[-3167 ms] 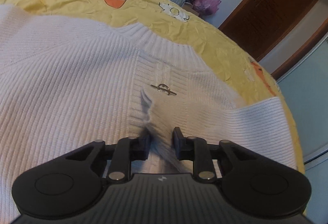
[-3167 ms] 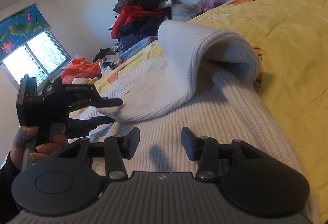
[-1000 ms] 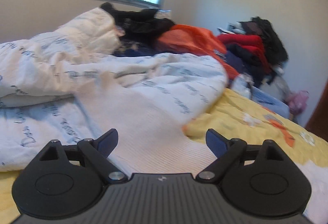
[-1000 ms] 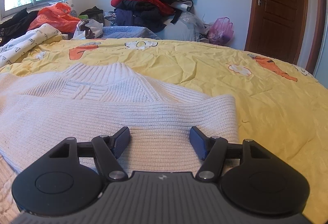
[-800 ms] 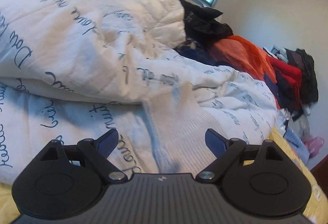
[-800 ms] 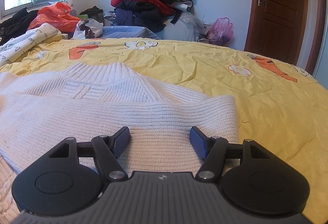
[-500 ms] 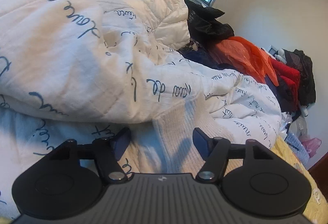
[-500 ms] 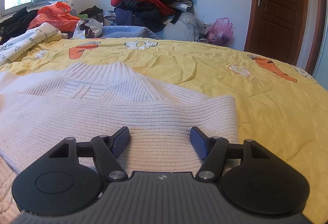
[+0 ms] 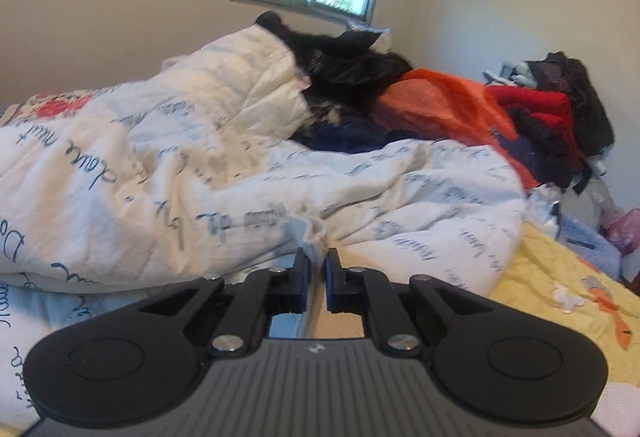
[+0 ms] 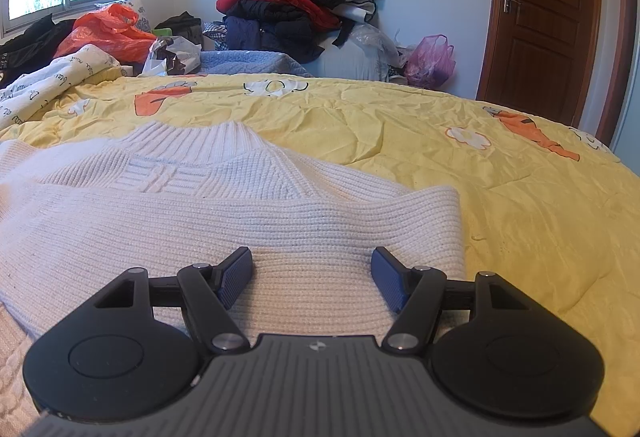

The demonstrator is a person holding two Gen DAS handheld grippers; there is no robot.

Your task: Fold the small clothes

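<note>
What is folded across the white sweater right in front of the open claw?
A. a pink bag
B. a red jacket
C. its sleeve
C. The sleeve lies flat across the white sweater, just ahead of the right claw, whose jaws stand apart with nothing gripped.

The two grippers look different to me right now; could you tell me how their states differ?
The left gripper is shut, pinching a fold of pale fabric; the right gripper is open and grips nothing. The left faces the white quilt with blue writing; the right is over the white knit sweater on the yellow bedspread. Both are black with blue pads.
</note>
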